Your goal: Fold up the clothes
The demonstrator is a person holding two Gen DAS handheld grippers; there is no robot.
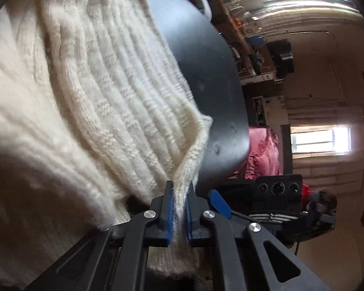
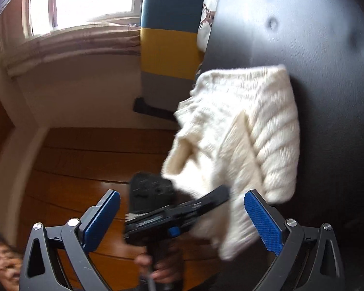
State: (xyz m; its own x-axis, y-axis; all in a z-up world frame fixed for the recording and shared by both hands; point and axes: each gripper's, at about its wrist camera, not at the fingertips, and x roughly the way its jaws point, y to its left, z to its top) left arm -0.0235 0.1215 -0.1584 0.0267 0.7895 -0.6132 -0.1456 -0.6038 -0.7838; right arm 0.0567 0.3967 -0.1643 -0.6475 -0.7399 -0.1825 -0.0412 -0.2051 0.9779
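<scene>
Left wrist view: a cream knit sweater was pinched at its edge by the left gripper over a dark table — the right gripper was held wide open, empty.

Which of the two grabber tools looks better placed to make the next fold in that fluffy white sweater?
Probably the left. The left gripper is already clamped on an edge of the cream cable-knit sweater lying on the black tufted surface. The right gripper is wide open, holding nothing, off the sweater.
</scene>
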